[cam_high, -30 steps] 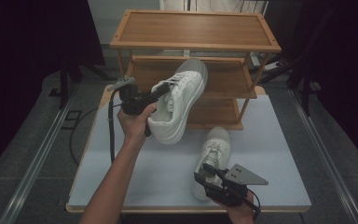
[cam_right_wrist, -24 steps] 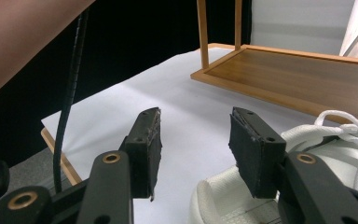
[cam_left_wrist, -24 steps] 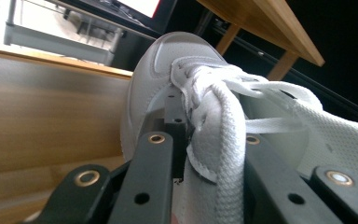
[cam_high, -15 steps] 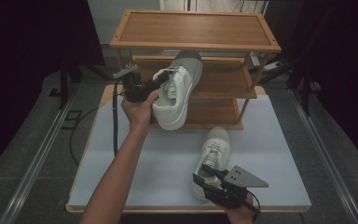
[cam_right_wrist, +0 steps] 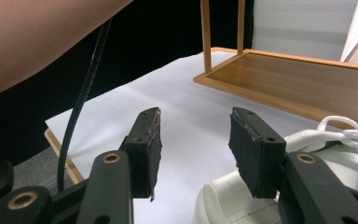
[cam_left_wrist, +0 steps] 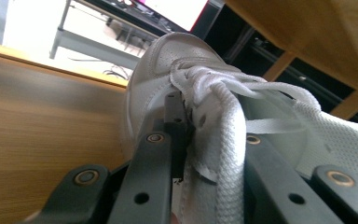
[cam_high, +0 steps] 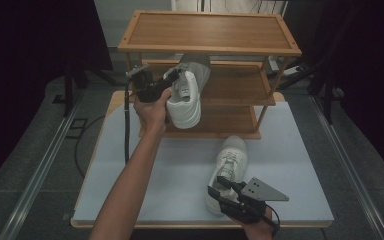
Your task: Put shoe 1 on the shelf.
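High view: left tongs (cam_high: 172, 80) clamp the white sneaker (cam_high: 187, 95) by its laces, toe aimed into the rack's (cam_high: 210, 47) middle shelf, while right tongs (cam_high: 225, 187) hang open, empty, near the rack.

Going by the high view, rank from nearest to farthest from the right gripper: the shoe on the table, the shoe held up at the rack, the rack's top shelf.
From the right gripper:
1. Shoe on the table, just ahead.
2. Held shoe, up left, in the left gripper.
3. Top shelf, at the back.

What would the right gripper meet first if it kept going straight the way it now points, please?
Probably the bottom shelf of the wooden rack: between the right gripper and it lies only bare table. The shoe sits off to one side.
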